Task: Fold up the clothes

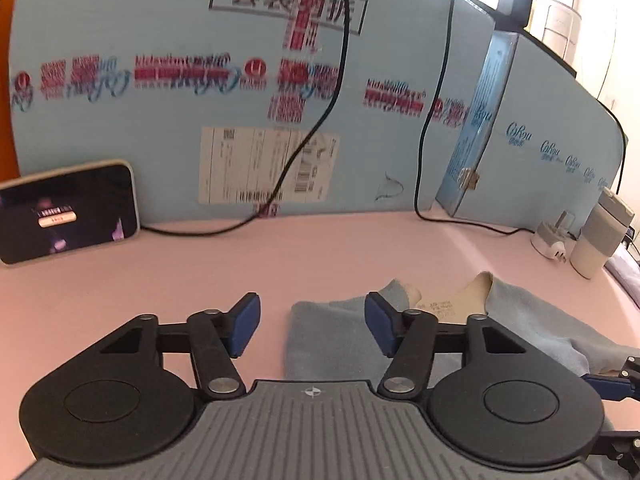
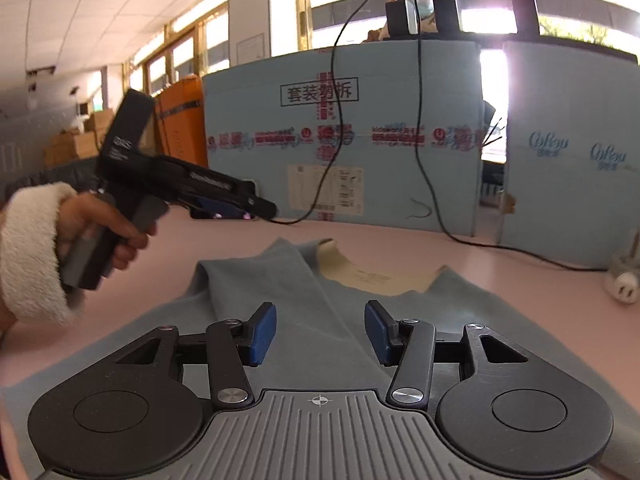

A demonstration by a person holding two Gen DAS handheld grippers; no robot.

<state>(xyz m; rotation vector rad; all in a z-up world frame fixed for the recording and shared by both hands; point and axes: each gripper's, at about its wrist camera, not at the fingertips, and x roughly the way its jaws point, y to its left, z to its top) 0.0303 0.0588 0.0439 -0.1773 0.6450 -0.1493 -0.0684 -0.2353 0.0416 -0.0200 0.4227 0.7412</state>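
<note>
We see one grey-blue garment on the pink worktop, two black cables and one phone at its far edge. The left gripper and right gripper both have jaws spread, pinching nothing.

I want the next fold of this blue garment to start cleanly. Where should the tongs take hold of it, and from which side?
Probably the folded left edge of the blue garment, coming in low from the left. That edge lies flat and straight on the pink tabletop, clear of the neck opening, so a pinch there should lift both layers together. The right tongs stand open above the cloth.
</note>
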